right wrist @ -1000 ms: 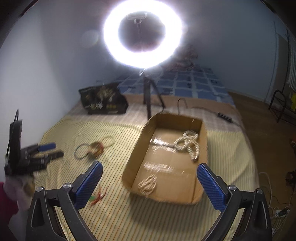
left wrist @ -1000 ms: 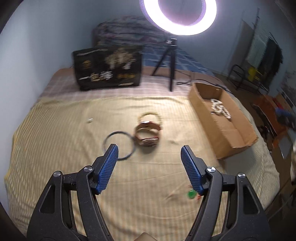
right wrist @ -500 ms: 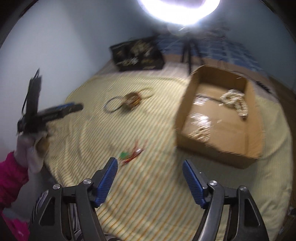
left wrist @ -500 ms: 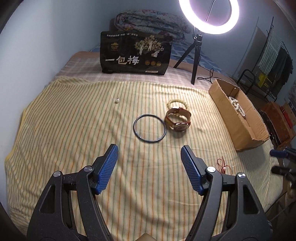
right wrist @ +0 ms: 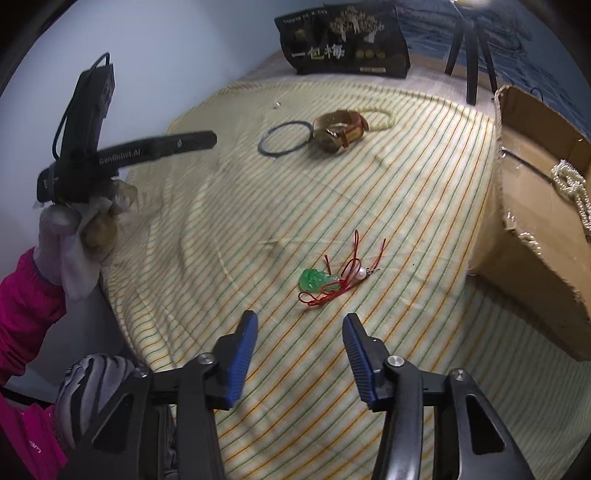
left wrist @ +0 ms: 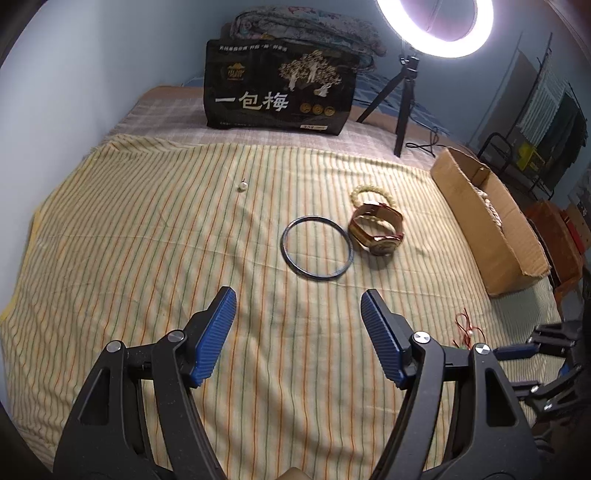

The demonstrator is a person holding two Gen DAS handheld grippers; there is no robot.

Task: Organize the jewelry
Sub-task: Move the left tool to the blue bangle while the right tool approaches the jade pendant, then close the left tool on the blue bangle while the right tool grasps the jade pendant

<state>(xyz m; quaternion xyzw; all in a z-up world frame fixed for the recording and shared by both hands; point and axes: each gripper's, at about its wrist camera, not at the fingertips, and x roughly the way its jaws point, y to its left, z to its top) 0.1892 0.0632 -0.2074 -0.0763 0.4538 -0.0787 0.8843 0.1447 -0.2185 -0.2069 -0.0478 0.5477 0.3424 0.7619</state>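
Left gripper point(left wrist: 298, 308): jaws spread wide, blue ribbed pads apart, nothing between them; poised over bare striped bedspread point(left wrist: 147, 258), short of the dark bangle point(left wrist: 317, 248). Held in a white-gloved hand point(right wrist: 79, 229) with a pink sleeve, as seen from the right wrist view.

Right gripper point(right wrist: 300, 334): jaws partly open and just been closing, nothing between the pads; angled down at the cloth just short of the green pendant point(right wrist: 316, 280).

Green pendant: lying flat on the bedspread, tangled in red cord point(right wrist: 341, 275) with a small pearl bead point(right wrist: 361, 273) touching the cord's right side (near the cardboard box, not in it).

Dark bangle: flat on the cloth, mid-bed, just beside the watch point(left wrist: 378, 230).

Watch: brown strap, resting on its side, propped partly on a pale beaded bracelet point(left wrist: 364, 192) behind it.

Small pearl piece point(left wrist: 242, 185): alone on the cloth, well apart from the rest, toward the far left.

Cardboard box point(left wrist: 491, 236): open-topped, at the right edge of the bed; pearl strands point(right wrist: 572, 184) lying inside.

Black printed bag point(left wrist: 280, 96): upright at the far end of the bed, folded bedding behind.

Ring light point(left wrist: 436, 26) on a tripod point(left wrist: 404, 96): lit, standing right of the bag.
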